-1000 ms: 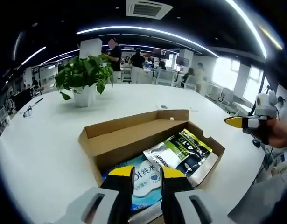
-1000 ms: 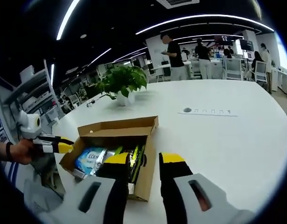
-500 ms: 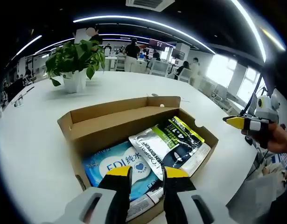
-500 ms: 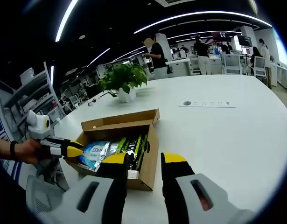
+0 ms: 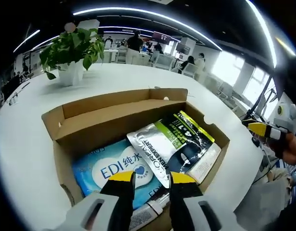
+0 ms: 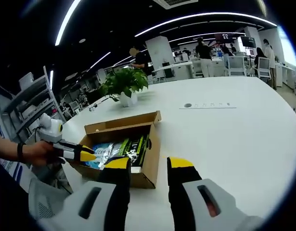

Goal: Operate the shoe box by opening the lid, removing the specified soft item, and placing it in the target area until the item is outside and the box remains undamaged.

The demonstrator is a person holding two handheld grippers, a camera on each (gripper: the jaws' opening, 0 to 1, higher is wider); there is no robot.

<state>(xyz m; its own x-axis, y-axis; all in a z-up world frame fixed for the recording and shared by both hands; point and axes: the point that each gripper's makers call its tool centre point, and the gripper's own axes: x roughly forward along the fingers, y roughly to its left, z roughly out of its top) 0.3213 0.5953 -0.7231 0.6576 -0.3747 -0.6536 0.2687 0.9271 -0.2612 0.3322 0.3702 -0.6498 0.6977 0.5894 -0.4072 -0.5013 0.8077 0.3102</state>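
My left gripper view sits close above the near edge of the shoe box [image 5: 123,120], tilted down into the open interior, my own jaws rising from the bottom. It faces across the white table [image 5: 22,144] toward the potted plant [image 5: 70,50]. My right gripper view hangs further back, off the box's end, looking level over the tabletop at the same box [image 6: 138,144] and plant [image 6: 124,84]. Shared between both: box, plant, table. Each view also catches my other gripper at its edge.

Potted plant [image 5: 70,53] on white table [image 6: 234,125]
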